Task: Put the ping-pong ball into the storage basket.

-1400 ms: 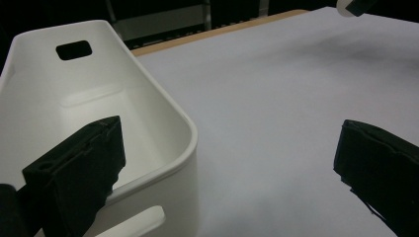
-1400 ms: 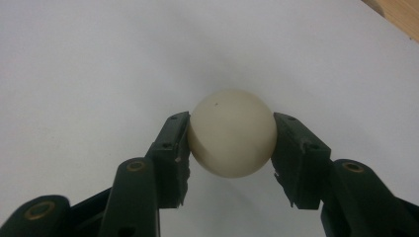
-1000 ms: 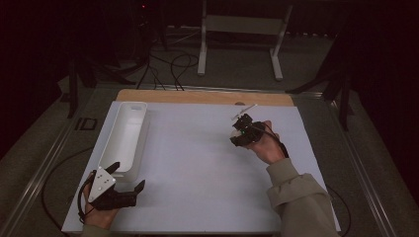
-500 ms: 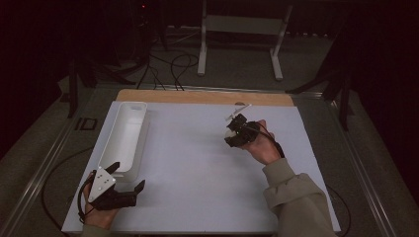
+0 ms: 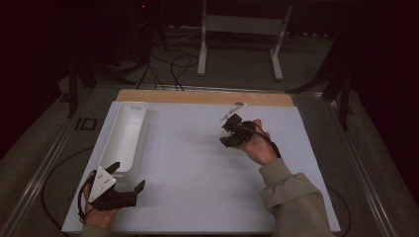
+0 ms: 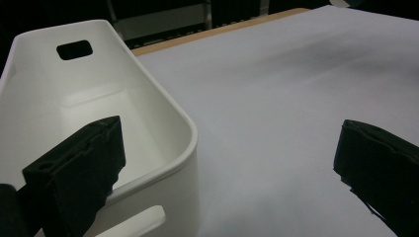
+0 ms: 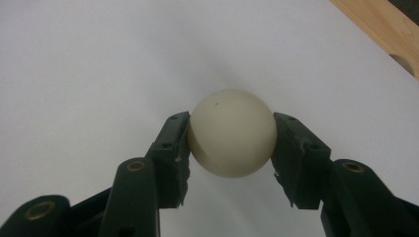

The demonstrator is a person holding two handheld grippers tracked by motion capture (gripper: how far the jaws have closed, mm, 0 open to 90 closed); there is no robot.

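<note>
White table (image 5: 197, 187) — white bin (image 5: 126, 138) resting.

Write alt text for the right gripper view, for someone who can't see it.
A smooth cream-white ball is clamped between the two black jaws of the right gripper, over a white table surface. A strip of light wooden edge crosses the upper right corner.
</note>
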